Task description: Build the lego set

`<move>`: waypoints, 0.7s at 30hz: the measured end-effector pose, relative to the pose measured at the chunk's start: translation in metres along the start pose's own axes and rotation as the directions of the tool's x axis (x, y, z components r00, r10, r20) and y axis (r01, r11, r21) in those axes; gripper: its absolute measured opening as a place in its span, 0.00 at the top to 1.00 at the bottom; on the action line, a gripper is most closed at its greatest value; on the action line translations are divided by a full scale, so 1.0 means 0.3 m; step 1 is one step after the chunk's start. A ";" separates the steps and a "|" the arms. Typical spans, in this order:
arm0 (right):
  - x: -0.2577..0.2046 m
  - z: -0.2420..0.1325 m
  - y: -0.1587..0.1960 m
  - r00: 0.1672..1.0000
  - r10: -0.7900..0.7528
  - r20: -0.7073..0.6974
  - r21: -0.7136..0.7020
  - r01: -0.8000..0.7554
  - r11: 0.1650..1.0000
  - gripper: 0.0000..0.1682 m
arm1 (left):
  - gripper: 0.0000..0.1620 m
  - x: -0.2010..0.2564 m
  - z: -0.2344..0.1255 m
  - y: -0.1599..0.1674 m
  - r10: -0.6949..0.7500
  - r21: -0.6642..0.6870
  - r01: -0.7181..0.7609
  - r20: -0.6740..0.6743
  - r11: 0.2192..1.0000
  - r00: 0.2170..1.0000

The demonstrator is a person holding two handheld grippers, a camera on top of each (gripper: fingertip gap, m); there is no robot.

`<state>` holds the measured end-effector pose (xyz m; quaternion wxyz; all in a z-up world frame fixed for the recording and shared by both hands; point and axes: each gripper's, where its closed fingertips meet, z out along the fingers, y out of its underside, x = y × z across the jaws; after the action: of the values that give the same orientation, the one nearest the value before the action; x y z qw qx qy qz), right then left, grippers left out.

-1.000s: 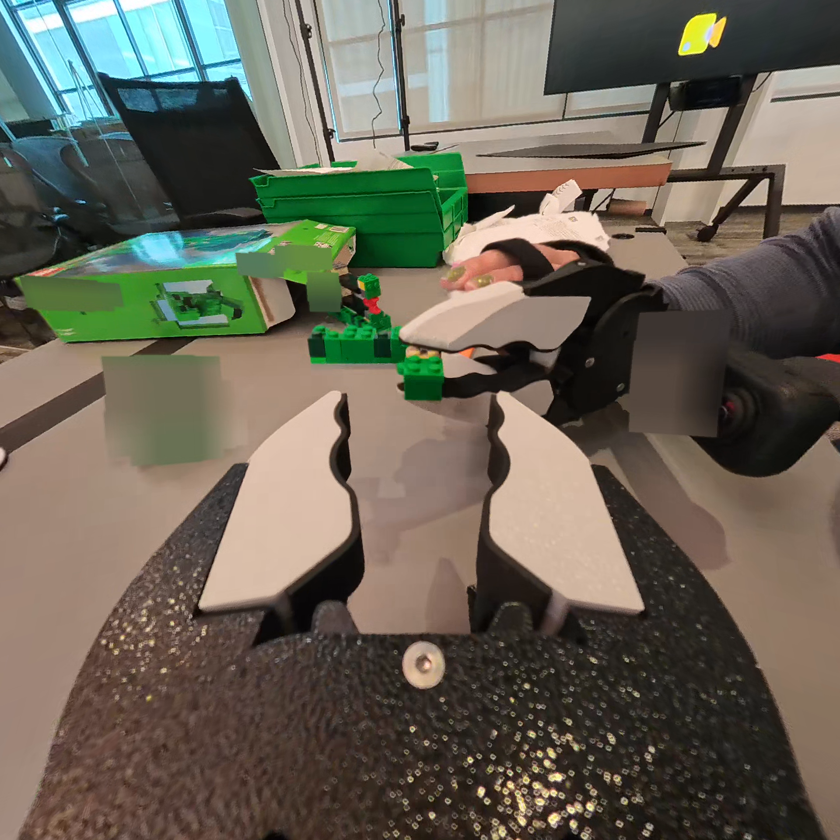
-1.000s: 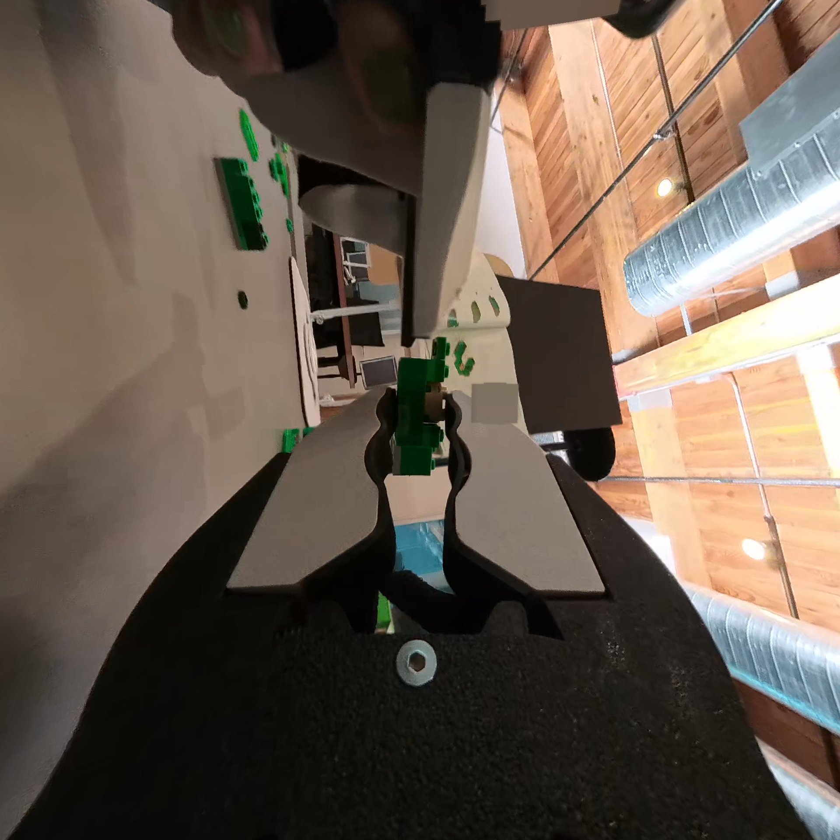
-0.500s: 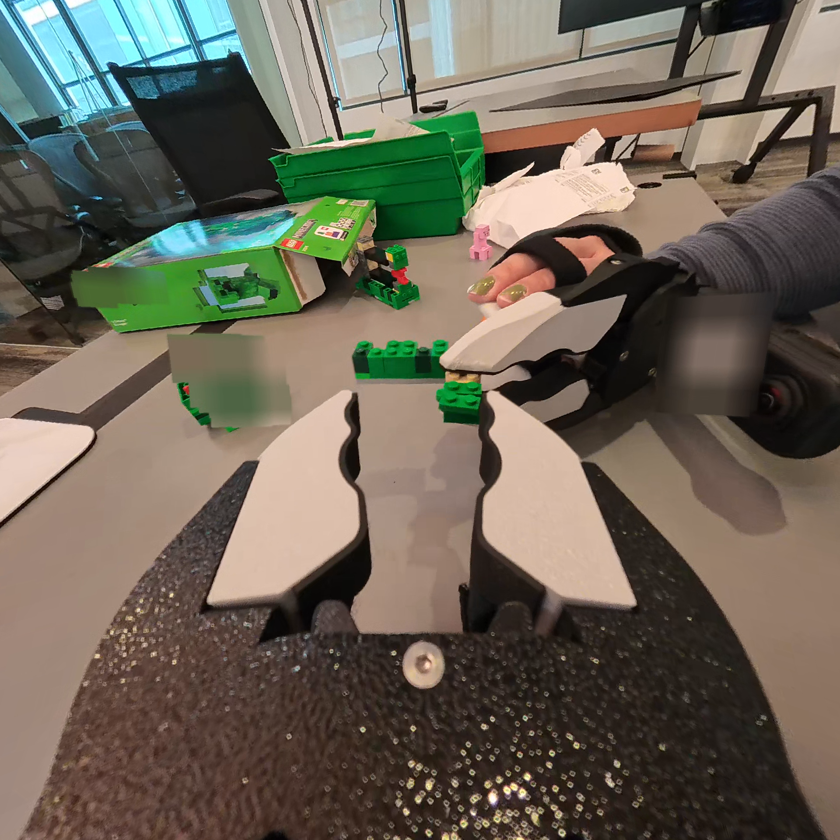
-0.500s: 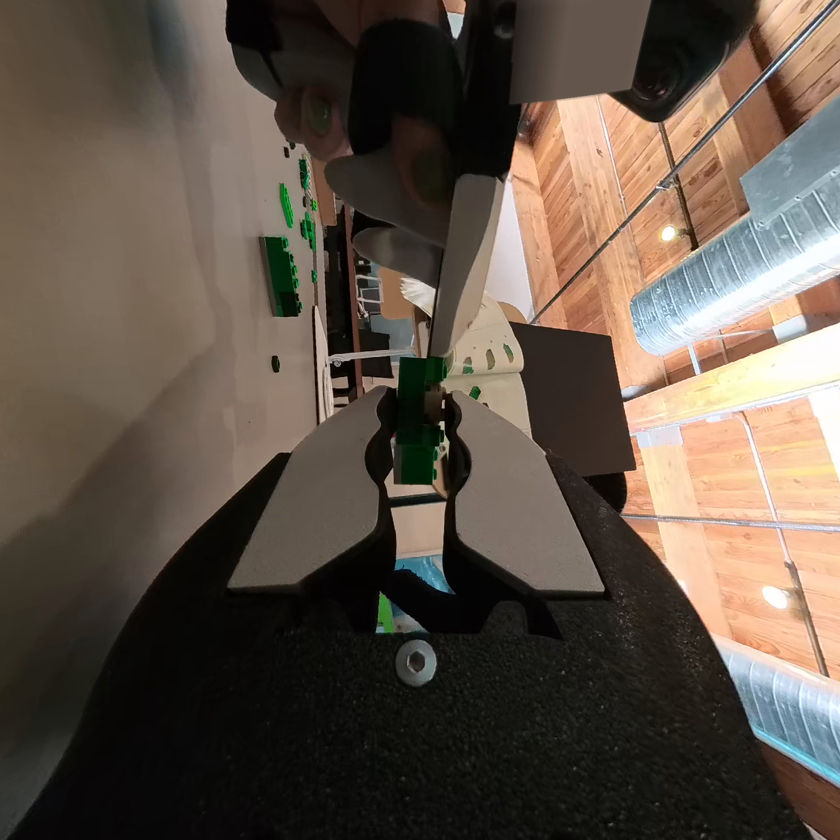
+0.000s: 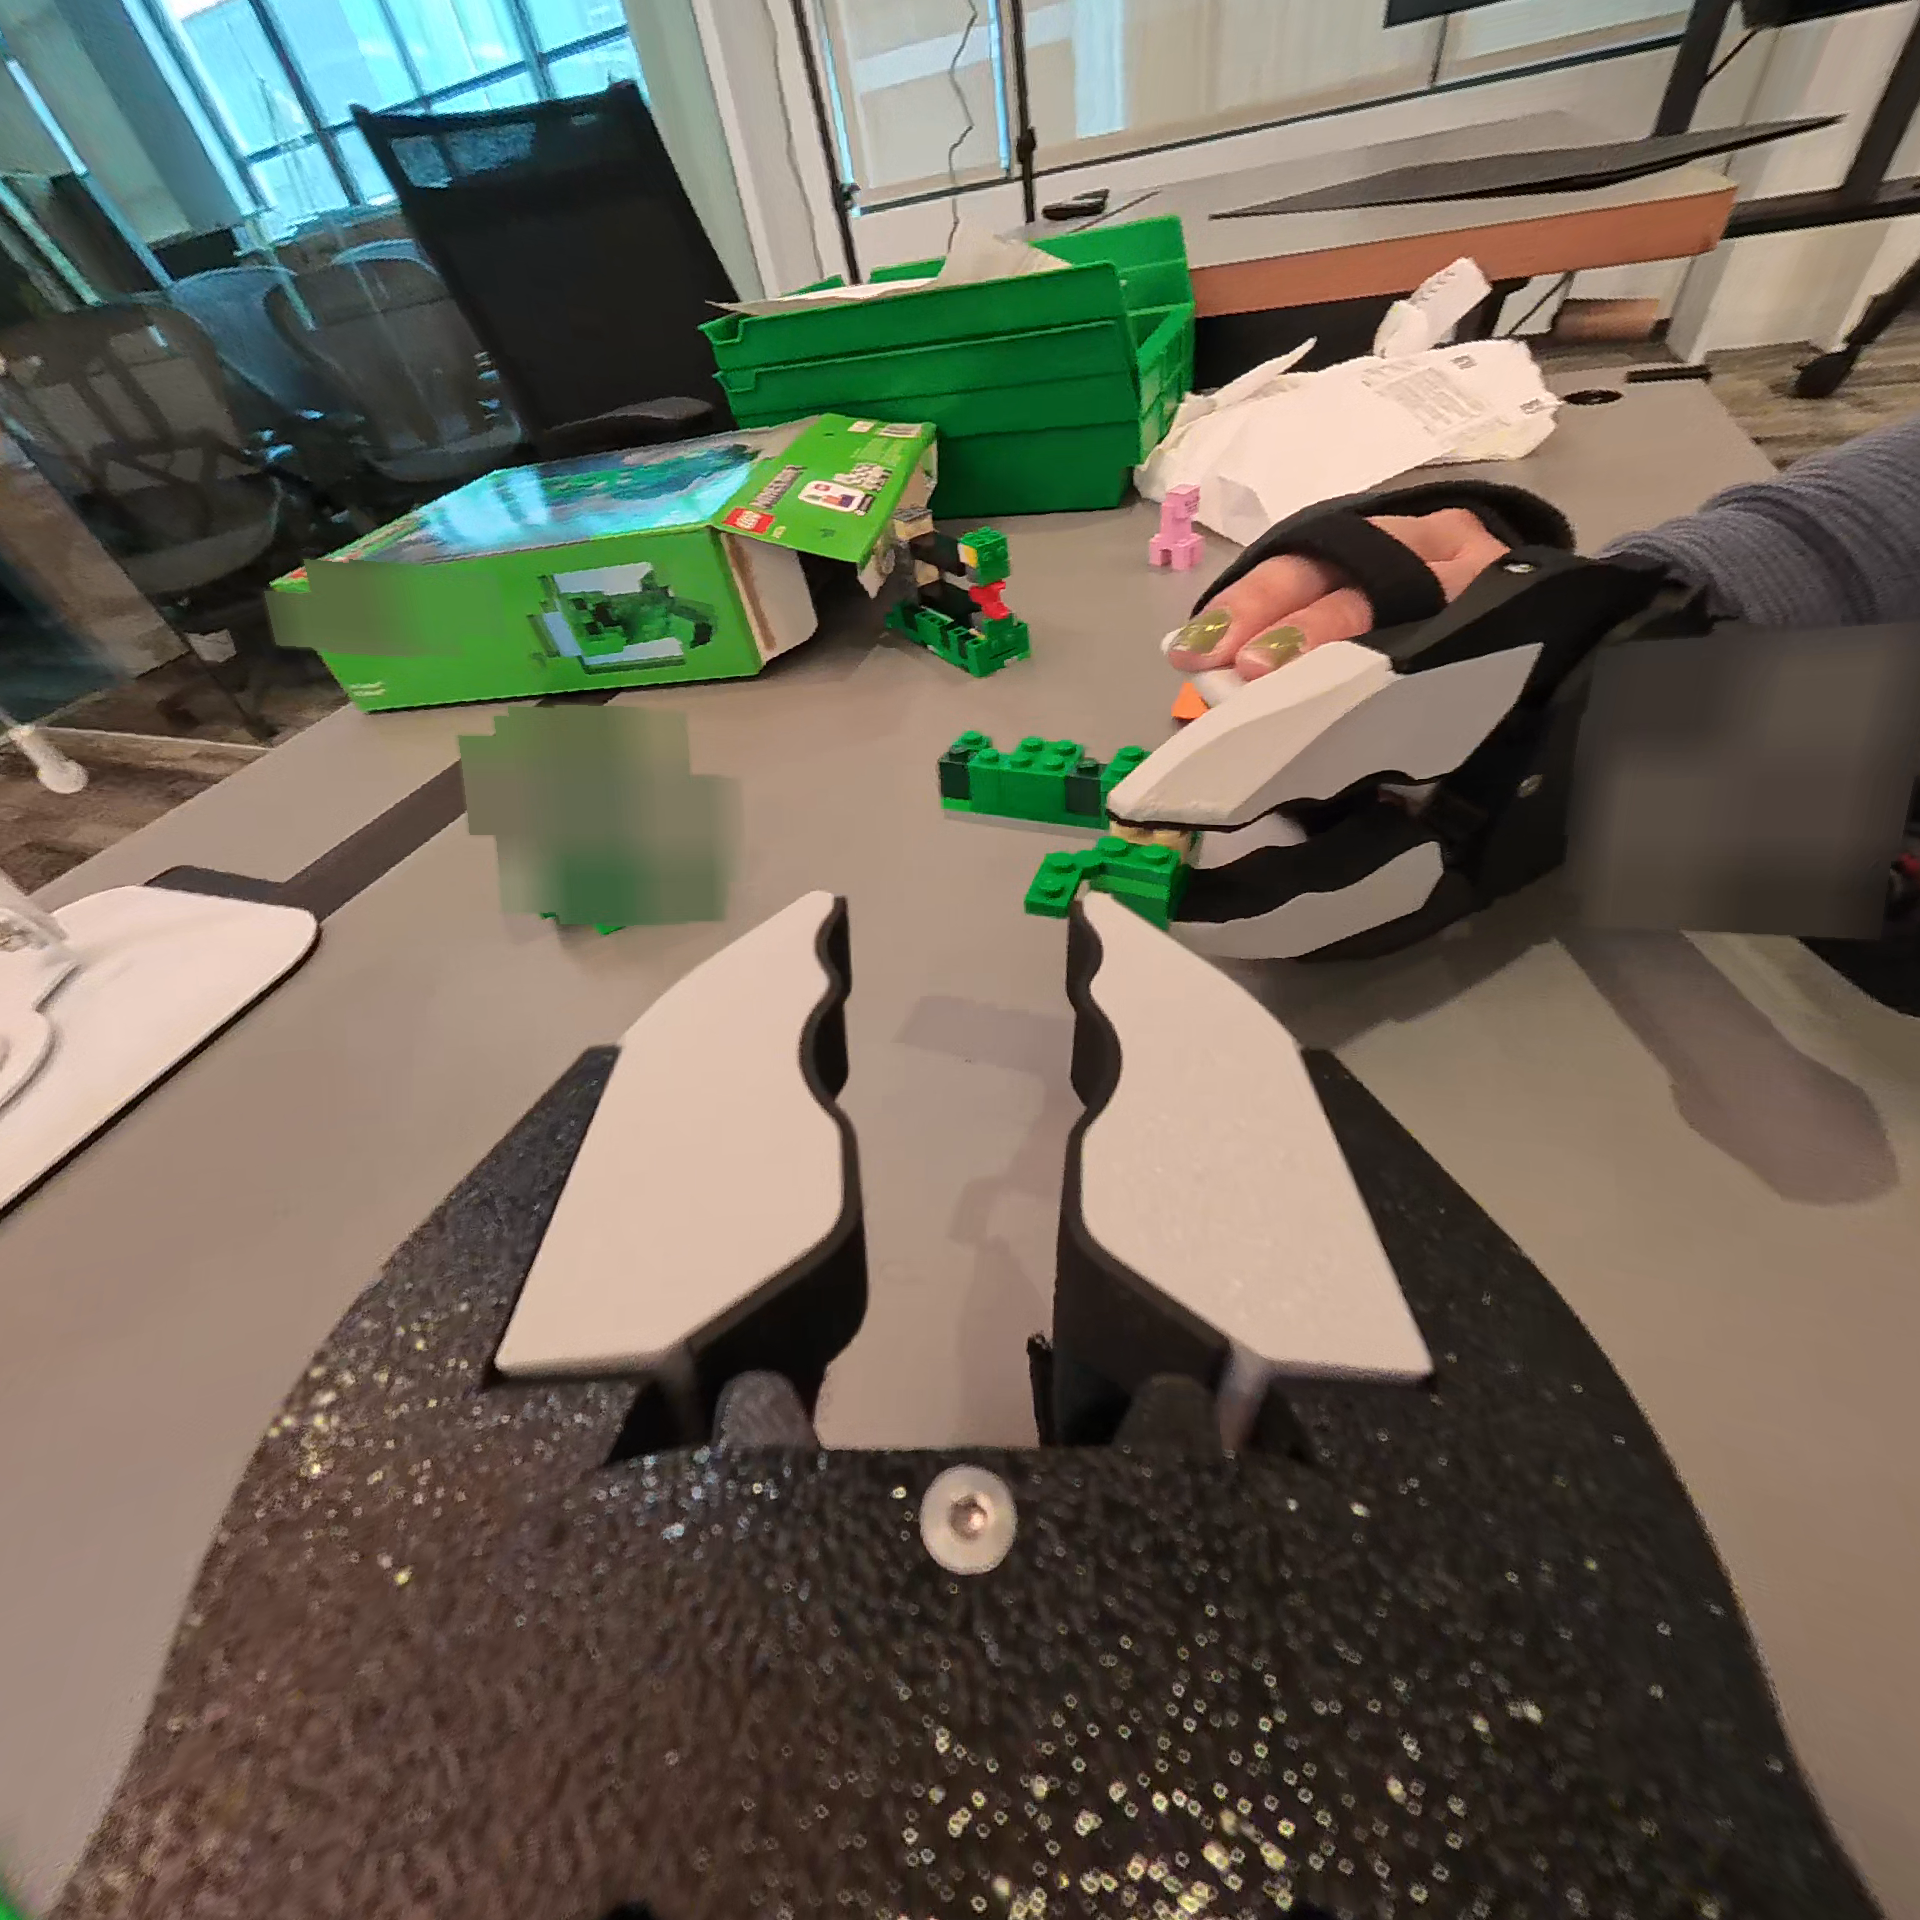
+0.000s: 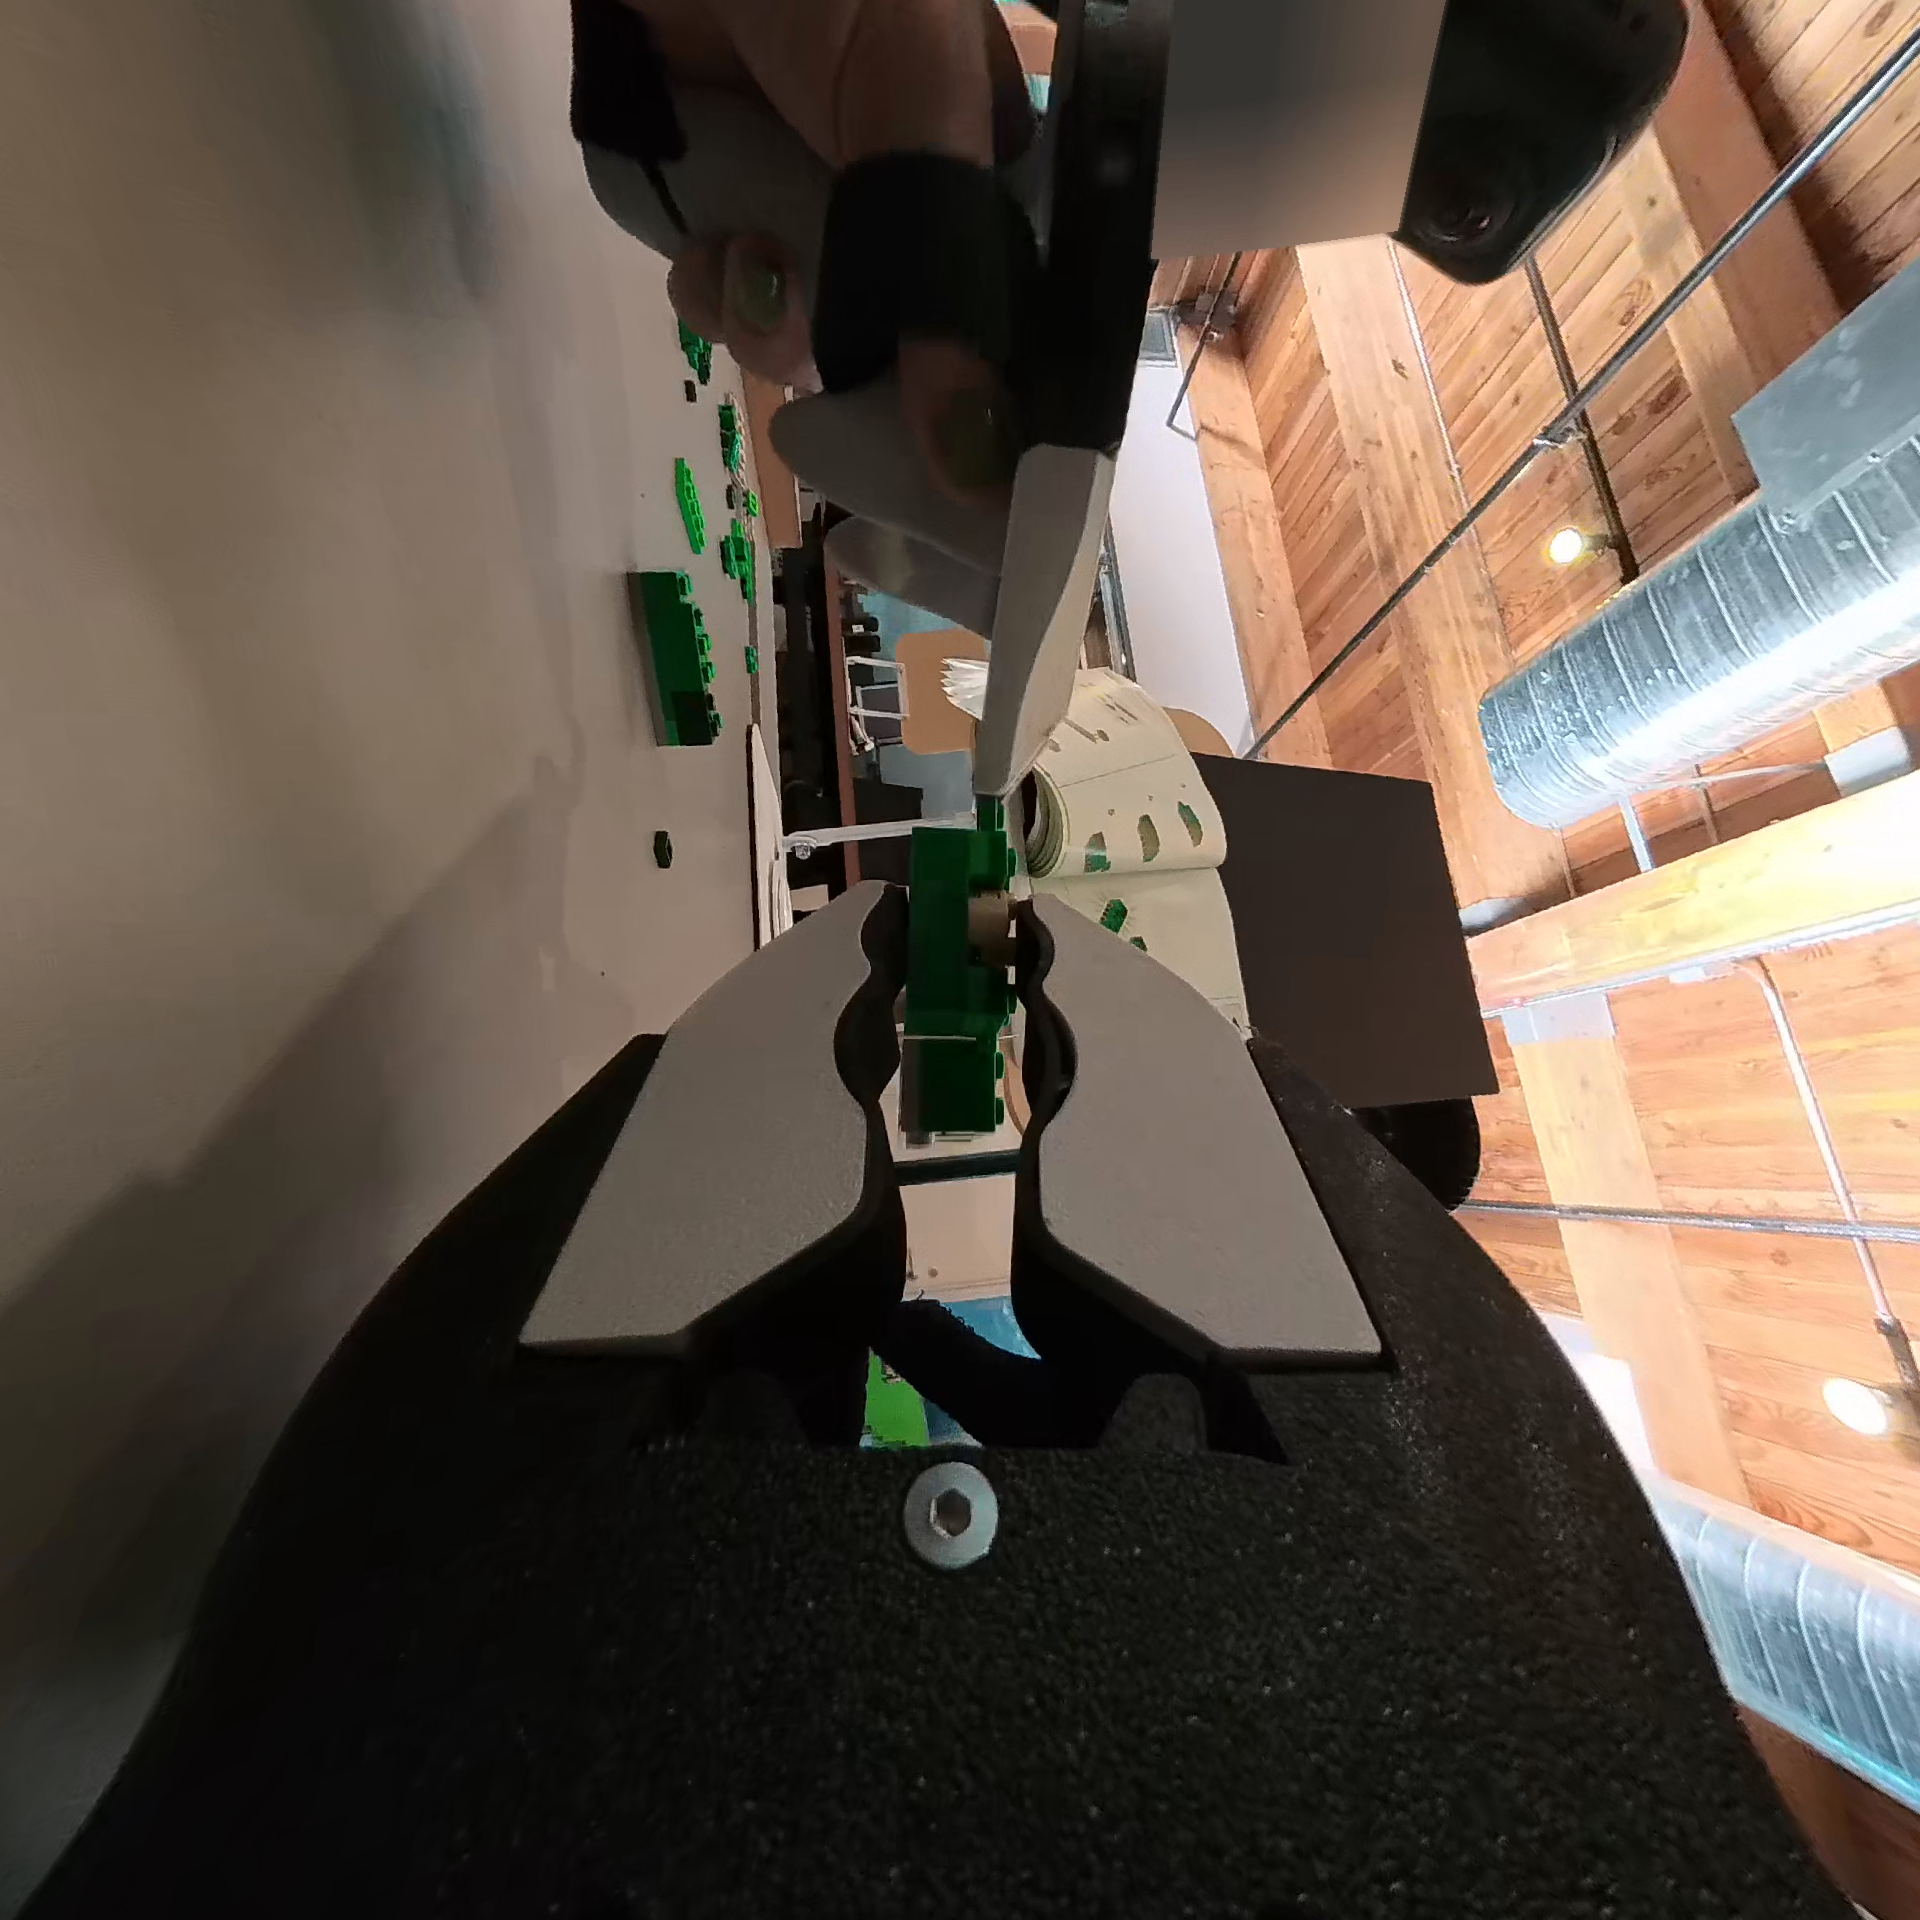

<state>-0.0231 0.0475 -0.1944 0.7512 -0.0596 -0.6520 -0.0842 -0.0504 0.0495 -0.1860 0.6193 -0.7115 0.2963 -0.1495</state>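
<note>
Green bricks with a tan piece on top formed the small lego piece point(image 5: 1107, 878) pinched in the right hand-held gripper point(image 5: 1174, 852), which lay sideways low over the grey bench point(image 5: 1558, 1091) at about 2 o'clock in the left wrist view. In the right wrist view the same piece point(image 6: 951, 987) sat clamped between the two fingers. The left hand-held gripper point(image 5: 951, 935) was spread wide and held nothing, its right fingertip just beside the piece.

A green brick strip point(image 5: 1029, 774) lay at 12 o'clock, partly hidden behind the right gripper's upper finger. The green box point(image 5: 582, 592) at 11 o'clock carried printed logos and pictures, one end blurred over. A mosaic patch covered something green at 10 o'clock, so it could not be made out. Crumpled printed paper point(image 5: 1382, 416) lay at 1 o'clock beside a small pink figure point(image 5: 1176, 528). The person's sleeve point(image 5: 1787, 520) was cut off by the right edge.
</note>
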 end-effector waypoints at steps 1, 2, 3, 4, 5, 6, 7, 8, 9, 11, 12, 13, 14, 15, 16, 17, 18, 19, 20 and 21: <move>0.000 -0.001 0.000 1.000 0.003 0.000 0.001 -0.003 1.000 0.89 | 0.76 0.015 -0.001 -0.005 0.006 0.011 -0.006 -0.031 1.000 0.999; 0.000 -0.002 -0.001 1.000 0.005 0.001 0.002 -0.005 1.000 0.89 | 0.76 0.032 -0.002 -0.010 0.010 0.022 -0.009 -0.066 1.000 0.998; -0.001 -0.002 -0.002 1.000 0.005 0.003 0.005 -0.005 1.000 0.89 | 0.78 0.044 -0.003 -0.012 0.014 0.026 -0.012 -0.091 1.000 0.996; -0.004 -0.004 -0.006 1.000 0.005 0.007 0.012 -0.005 1.000 0.89 | 0.81 0.052 -0.003 -0.010 0.022 0.022 -0.020 -0.104 1.000 0.994; -0.007 -0.005 -0.011 1.000 0.004 0.012 0.020 -0.004 1.000 0.89 | 0.83 0.059 -0.001 -0.005 0.033 0.011 -0.032 -0.114 0.999 0.993; -0.008 -0.007 -0.015 1.000 0.002 0.014 0.026 -0.002 1.000 0.89 | 0.86 0.067 0.002 0.001 0.043 0.001 -0.043 -0.125 0.999 0.991; -0.010 -0.008 -0.019 1.000 0.002 0.017 0.032 -0.002 0.999 0.89 | 0.87 0.073 0.004 0.004 0.054 -0.005 -0.055 -0.132 0.998 0.990; -0.011 -0.009 -0.023 1.000 0.003 0.020 0.039 -0.004 0.999 0.89 | 0.90 0.081 0.005 0.006 0.063 -0.006 -0.064 -0.142 0.998 0.988; -0.013 -0.011 -0.027 1.000 0.003 0.023 0.046 -0.004 0.999 0.89 | 0.92 0.090 0.006 0.007 0.070 -0.006 -0.072 -0.155 0.997 0.985; -0.017 -0.014 -0.034 1.000 0.001 0.029 0.058 -0.003 0.998 0.89 | 0.95 0.091 0.007 0.011 0.075 -0.013 -0.078 -0.156 0.997 0.985; -0.019 -0.016 -0.037 0.999 0.001 0.033 0.063 -0.003 0.998 0.89 | 0.95 0.093 0.005 0.013 0.074 -0.015 -0.077 -0.164 0.997 0.984; -0.020 -0.016 -0.038 0.999 0.000 0.035 0.065 -0.002 0.998 0.89 | 0.95 0.095 0.004 0.014 0.069 -0.017 -0.073 -0.171 0.997 0.983; -0.021 -0.016 -0.039 0.999 -0.001 0.036 0.065 -0.002 0.998 0.89 | 0.95 0.096 0.003 0.015 0.064 -0.018 -0.068 -0.176 0.998 0.982; -0.022 -0.016 -0.039 0.999 0.000 0.037 0.065 -0.003 0.998 0.89 | 0.95 0.097 0.002 0.016 0.061 -0.019 -0.066 -0.181 0.998 0.982; -0.022 -0.015 -0.038 0.999 0.004 0.038 0.064 -0.006 0.998 0.89 | 0.95 0.098 0.001 0.016 0.063 -0.019 -0.067 -0.184 0.998 0.981; -0.023 -0.014 -0.036 0.999 0.012 0.040 0.060 -0.014 0.998 0.89 | 0.95 0.097 0.000 0.016 0.066 -0.019 -0.070 -0.182 0.997 0.981; -0.025 -0.013 -0.033 0.999 0.023 0.045 0.054 -0.026 0.998 0.89 | 0.95 0.096 0.001 0.017 0.067 -0.023 -0.072 -0.179 0.997 0.982; -0.028 -0.011 -0.029 0.998 0.037 0.052 0.047 -0.040 0.998 0.89 | 0.96 0.095 0.001 0.019 0.068 -0.027 -0.073 -0.176 0.997 0.982; -0.031 -0.008 -0.024 0.997 0.052 0.061 0.036 -0.054 0.998 0.89 | 0.96 0.092 0.003 0.021 0.066 -0.032 -0.072 -0.170 0.997 0.983; -0.033 -0.005 -0.018 0.995 0.065 0.069 0.023 -0.067 0.997 0.88 | 0.96 0.089 0.005 0.023 0.061 -0.037 -0.068 -0.161 0.997 0.985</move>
<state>-0.0240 0.0423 -0.2047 0.7316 -0.0744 -0.6759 -0.0489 -0.0304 0.0341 -0.1971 0.5829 -0.7001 0.3711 -0.1799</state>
